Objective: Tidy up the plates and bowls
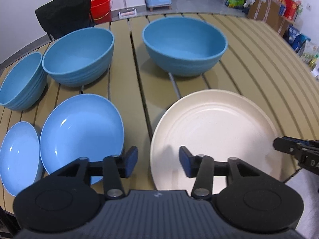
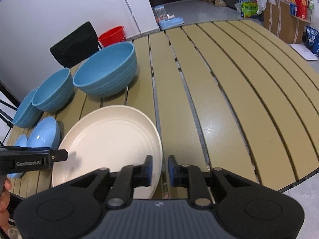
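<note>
A cream plate (image 1: 217, 131) (image 2: 111, 139) lies flat on the slatted table (image 1: 259, 59) (image 2: 239, 99). My left gripper (image 1: 158, 159) is open, its fingers astride the plate's left rim without touching it. My right gripper (image 2: 160, 166) stands slightly open around the plate's right rim, and a gap shows at both pads. Each gripper also shows in the other view, the right gripper (image 1: 295, 151) and the left gripper (image 2: 39, 157). Three blue bowls stand behind: a large one (image 1: 185, 45) (image 2: 107, 69), a middle one (image 1: 77, 55) and a smaller one (image 1: 20, 81). Two light blue dishes (image 1: 81, 131) (image 1: 18, 155) lie to the left.
A black chair (image 1: 63, 10) and a red bucket (image 1: 100, 7) stand beyond the table's far edge. Boxes and bags (image 2: 287, 16) line the right wall. The right half of the table is bare slats. A person's hand (image 2: 4, 195) shows at the left edge.
</note>
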`<state>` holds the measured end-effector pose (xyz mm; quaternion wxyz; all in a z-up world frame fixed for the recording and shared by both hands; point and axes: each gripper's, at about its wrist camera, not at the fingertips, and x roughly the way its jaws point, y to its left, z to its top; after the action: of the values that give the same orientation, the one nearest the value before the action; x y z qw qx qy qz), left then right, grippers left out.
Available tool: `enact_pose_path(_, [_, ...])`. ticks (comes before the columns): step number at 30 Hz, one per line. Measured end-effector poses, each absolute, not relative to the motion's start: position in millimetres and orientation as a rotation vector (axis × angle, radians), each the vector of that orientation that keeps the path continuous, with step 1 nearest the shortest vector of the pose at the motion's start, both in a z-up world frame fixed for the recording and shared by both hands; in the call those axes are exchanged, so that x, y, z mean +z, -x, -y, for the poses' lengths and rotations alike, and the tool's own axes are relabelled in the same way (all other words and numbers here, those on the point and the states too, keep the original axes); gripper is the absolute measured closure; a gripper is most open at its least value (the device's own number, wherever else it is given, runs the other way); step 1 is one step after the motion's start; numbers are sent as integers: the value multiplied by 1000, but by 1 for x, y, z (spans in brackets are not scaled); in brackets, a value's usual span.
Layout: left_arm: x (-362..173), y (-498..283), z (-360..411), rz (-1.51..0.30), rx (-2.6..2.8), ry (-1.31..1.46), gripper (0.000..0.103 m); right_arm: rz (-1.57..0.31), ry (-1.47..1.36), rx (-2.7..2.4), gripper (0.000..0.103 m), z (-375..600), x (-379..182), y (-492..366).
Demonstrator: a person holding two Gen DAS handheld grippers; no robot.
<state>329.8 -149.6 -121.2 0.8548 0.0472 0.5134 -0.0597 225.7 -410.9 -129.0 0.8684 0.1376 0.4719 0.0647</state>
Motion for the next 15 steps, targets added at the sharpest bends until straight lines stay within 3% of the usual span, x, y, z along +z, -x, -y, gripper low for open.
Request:
enact_pose_path(3, [-109,-322,147,-1046,-126,-86,38,-958,-286,134,69,412,-120,-219])
enact_pose_path(4, [-105,-319,145,-1030,-125,-79,36,-946,-284,133,57,412,-116,-216])
enact_pose_path(11, [-77,-292,126,-922,-109,-41,0,-890,-240,133,17,404,-96,-194])
enact_pose_path(15, [-66,-274,114,-884,-96,-27,0,-852,-254,156,13,398,-85,-179])
